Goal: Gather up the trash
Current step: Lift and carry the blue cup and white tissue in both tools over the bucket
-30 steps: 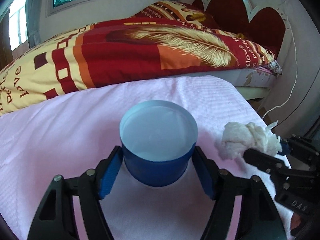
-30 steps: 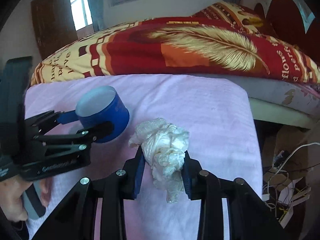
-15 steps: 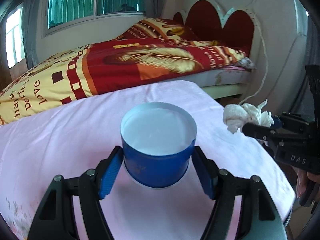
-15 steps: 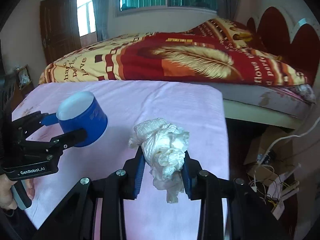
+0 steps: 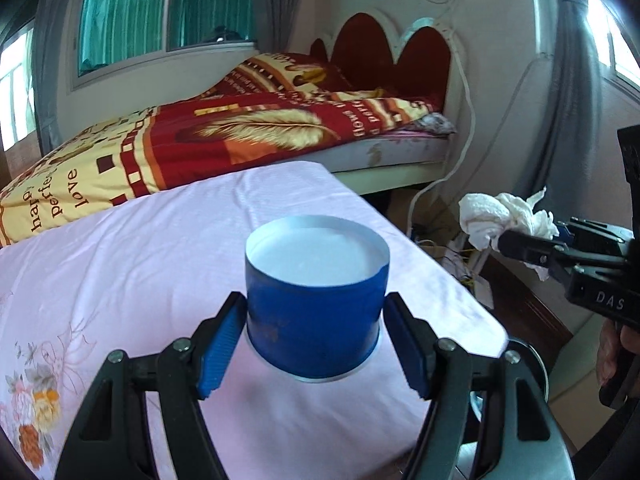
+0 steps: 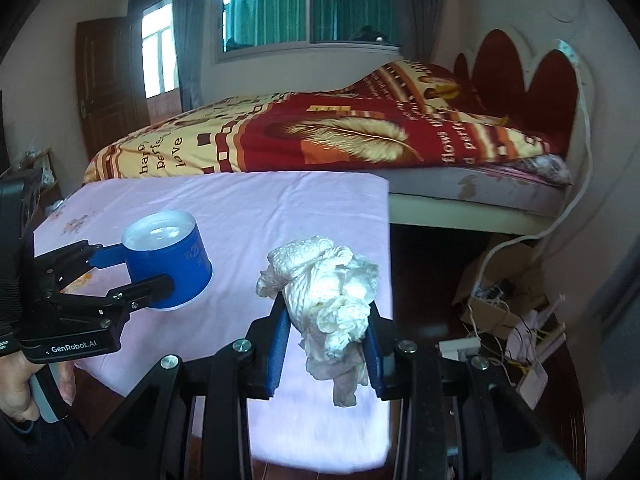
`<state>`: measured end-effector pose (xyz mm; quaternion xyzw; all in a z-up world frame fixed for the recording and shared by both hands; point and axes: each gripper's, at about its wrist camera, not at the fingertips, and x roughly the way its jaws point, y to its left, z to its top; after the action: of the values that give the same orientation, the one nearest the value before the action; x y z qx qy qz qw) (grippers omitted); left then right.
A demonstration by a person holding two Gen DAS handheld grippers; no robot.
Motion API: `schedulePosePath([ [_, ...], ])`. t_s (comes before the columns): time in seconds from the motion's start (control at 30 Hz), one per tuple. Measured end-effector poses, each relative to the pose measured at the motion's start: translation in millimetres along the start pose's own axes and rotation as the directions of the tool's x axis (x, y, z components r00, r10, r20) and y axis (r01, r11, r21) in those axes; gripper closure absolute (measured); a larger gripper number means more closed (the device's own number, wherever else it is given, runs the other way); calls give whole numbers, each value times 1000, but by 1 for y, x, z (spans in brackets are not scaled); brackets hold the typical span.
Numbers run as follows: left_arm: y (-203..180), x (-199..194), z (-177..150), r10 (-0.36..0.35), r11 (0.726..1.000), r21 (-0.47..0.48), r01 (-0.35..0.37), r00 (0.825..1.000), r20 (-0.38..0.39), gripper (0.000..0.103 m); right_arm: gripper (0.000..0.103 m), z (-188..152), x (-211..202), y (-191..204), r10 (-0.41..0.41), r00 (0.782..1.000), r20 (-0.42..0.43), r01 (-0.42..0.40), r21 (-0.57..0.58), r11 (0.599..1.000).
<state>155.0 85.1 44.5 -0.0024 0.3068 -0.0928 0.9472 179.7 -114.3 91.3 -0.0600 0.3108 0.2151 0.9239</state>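
Observation:
My left gripper (image 5: 314,340) is shut on a blue paper cup (image 5: 316,300), held upright above the pink cloth-covered table (image 5: 140,272); the cup also shows at the left of the right wrist view (image 6: 168,266). My right gripper (image 6: 326,340) is shut on a crumpled white tissue wad (image 6: 328,288), held in the air over the table's right edge. In the left wrist view the tissue wad (image 5: 500,220) and the right gripper (image 5: 532,248) are at the right, beyond the table edge.
A bed with a red and yellow quilt (image 6: 320,140) stands behind the table. A cardboard box with cables (image 6: 496,300) and a white cord (image 6: 560,220) lie on the floor at right. A grey rounded object (image 5: 532,368) shows below the table's right corner.
Both grippers have lifted and pulled back from the table with their loads. The tissue has moved from the table surface out past its right edge. The cup hangs higher above the cloth.

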Motion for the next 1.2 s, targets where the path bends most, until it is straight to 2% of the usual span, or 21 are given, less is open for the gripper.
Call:
schedulePosePath([
  [0.3,-64,-14,-18,-84,995,47,84,996,2,34,67,-58,-50,-32,-64,998,-18,65,52,997],
  [0.37,-80,-7,-22,-97,993,65,97,995,4,35,67,-71,-55,-45,-73,997,-38,76,75,994],
  [0.4,-92,0,-24,-75,991,106,75,997,-9,36,67,-77,-57,-54,-71,996,-46,75,99,992],
  [0.5,-111,9,-25,-126,986,111,128,992,-24,36,67,-90,-73,-80,-120,991,-54,125,114,985],
  [0.67,-164,13,-25,-224,955,191,228,974,-44,37,67,-115,-98,-130,-201,976,-88,214,181,960],
  [0.8,-199,17,-30,-290,931,210,299,954,-73,38,67,-135,-116,-154,-246,964,-99,263,238,935],
  [1.17,-256,31,-63,-369,882,240,406,911,-185,42,67,-207,-132,-180,-279,936,-214,331,266,905],
  [1.2,-261,34,-67,-376,877,240,417,905,-199,57,67,-213,-130,-182,-277,934,-226,332,265,905],
])
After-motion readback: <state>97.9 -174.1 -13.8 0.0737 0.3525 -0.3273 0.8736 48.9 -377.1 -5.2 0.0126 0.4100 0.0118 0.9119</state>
